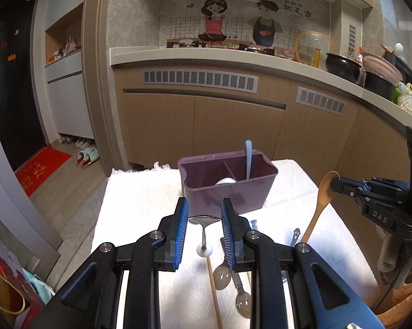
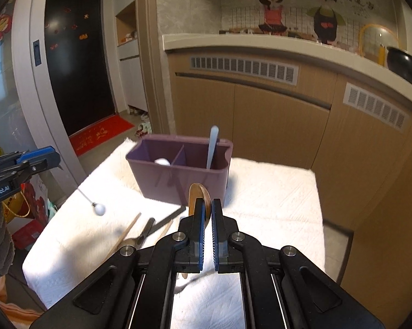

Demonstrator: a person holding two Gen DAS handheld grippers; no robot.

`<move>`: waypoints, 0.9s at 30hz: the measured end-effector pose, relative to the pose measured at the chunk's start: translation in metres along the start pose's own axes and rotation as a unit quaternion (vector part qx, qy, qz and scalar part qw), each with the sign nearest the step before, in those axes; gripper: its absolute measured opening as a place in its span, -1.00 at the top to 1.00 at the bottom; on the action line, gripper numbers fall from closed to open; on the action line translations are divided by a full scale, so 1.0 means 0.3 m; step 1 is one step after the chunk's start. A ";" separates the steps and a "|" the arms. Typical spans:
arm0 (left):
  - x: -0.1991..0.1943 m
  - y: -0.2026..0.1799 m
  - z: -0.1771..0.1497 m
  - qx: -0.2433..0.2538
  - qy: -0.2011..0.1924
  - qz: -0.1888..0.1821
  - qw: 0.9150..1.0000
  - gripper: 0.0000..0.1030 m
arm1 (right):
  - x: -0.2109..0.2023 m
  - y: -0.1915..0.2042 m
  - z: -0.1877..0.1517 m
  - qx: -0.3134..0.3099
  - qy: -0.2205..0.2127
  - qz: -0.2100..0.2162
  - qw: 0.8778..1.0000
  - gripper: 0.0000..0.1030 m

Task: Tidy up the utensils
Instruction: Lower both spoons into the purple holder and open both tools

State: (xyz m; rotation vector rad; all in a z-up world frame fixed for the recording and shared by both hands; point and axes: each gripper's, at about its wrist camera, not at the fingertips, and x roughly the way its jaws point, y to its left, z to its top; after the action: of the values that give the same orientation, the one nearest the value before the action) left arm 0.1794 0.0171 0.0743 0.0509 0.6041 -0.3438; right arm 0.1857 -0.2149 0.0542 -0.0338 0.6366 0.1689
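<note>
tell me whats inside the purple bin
The purple bin has two compartments. The right one holds an upright pale spoon; a white rounded thing shows in the left one. The front wall hides the bottom of both, so anything lying low is unseen.

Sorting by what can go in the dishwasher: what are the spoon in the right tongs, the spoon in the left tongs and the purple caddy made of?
Spoon in the right tongs: seemingly wood, warm brown and matte. Spoon in the left tongs: polished metal, mirror-bright, with a white knob at its handle end, possibly ceramic or plastic. Purple caddy: likely moulded plastic, smooth with a faint sheen.
</note>
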 end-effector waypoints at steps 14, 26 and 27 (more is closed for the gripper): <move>0.008 -0.066 0.302 0.048 -0.092 0.009 0.995 0.58 | -0.080 0.036 0.295 -0.053 -0.101 -0.022 0.993 0.91; 0.302 -0.038 0.429 0.025 -0.054 -0.026 0.998 0.58 | 0.205 0.005 0.455 -0.066 -0.083 -0.045 0.993 0.91; 0.339 -0.034 0.417 0.022 -0.041 -0.029 0.999 0.58 | 0.241 0.002 0.447 -0.065 -0.074 -0.044 0.994 0.91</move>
State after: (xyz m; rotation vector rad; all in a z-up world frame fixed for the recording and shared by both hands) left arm 0.3226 -0.0416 0.1206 0.0614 0.5178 -0.4134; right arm 0.3217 -0.1925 0.1189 -0.1737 0.4745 0.1271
